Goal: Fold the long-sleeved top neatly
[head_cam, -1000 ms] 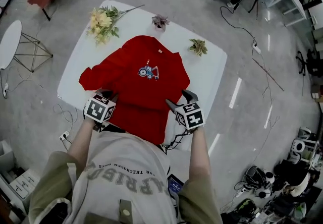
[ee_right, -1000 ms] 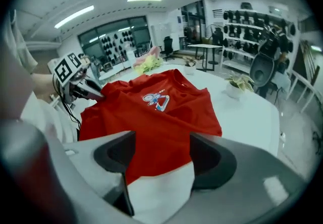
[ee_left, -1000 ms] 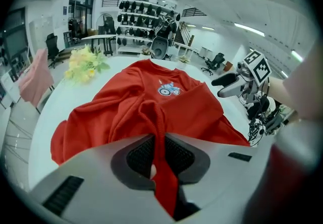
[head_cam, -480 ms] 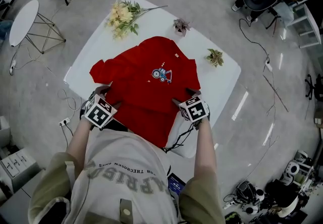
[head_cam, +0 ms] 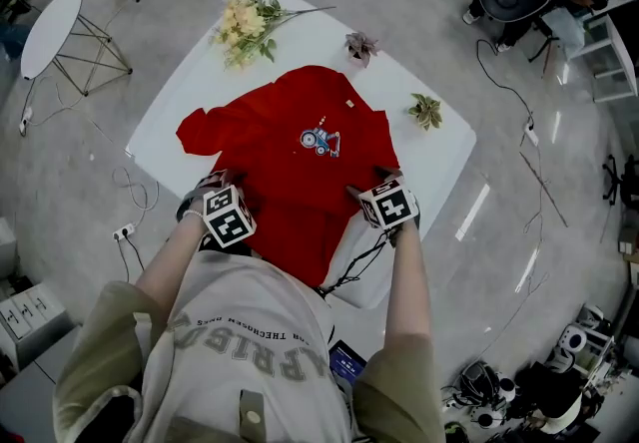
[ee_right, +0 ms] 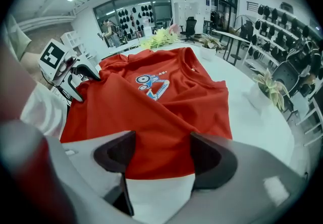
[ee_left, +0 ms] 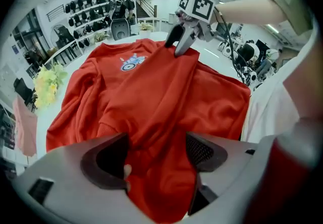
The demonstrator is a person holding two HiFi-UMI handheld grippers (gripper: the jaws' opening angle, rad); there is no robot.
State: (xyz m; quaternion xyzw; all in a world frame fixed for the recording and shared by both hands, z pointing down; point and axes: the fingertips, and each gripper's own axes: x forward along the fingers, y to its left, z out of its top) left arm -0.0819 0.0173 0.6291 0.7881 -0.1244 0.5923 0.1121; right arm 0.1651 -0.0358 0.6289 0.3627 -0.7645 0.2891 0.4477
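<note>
- Red top (head_cam: 290,147): spread on centre of white table (head_cam: 444,147), hem over table's near edge.
- L gripper (ee_left: 156,155): at table's near-left edge; jaws just been opening, now wide, bunched fabric between, not pinched.
- R gripper (ee_right: 161,160): table's near-right side; jaws apart astride top's edge, no grip.

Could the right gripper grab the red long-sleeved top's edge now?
Likely yes: the right gripper, jaws open, straddles the edge of the red long-sleeved cloth top on the white table; nothing blocks it.
</note>
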